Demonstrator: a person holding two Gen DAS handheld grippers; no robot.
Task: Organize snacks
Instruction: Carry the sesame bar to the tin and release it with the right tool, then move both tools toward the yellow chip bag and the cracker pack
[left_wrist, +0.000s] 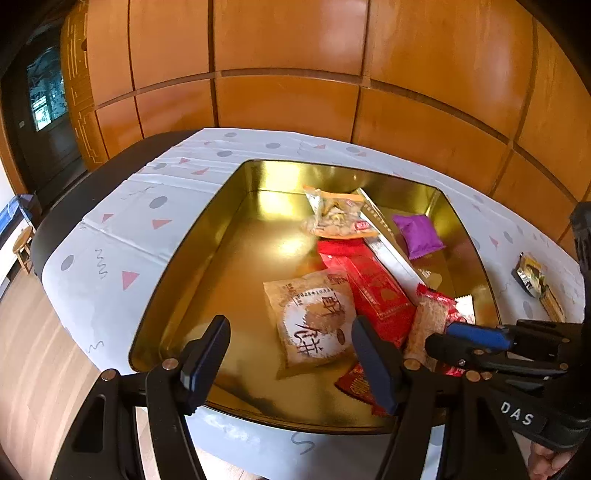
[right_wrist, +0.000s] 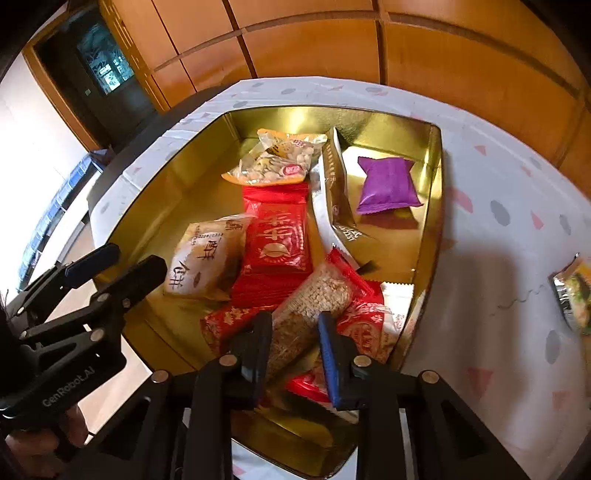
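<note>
Black right gripper (right_wrist: 295, 354), jaws clamped on a clear-windowed red packet of puffed-grain bar (right_wrist: 314, 310), reaches into a gold rectangular tin (right_wrist: 436, 206) at its 5 o'clock corner. Left gripper (left_wrist: 291, 354) hovers over the tin's near edge, jaws wide apart and empty. Inside the tin lie a beige pastry packet (left_wrist: 314, 317), red foil packets (left_wrist: 373, 291), a clear peanut bag (left_wrist: 338, 216) and, at 1 o'clock, a purple pouch (left_wrist: 417, 236). On the patterned tabletop (left_wrist: 110, 236), one wrapped snack (left_wrist: 532, 277) lies at 3 o'clock.
</note>
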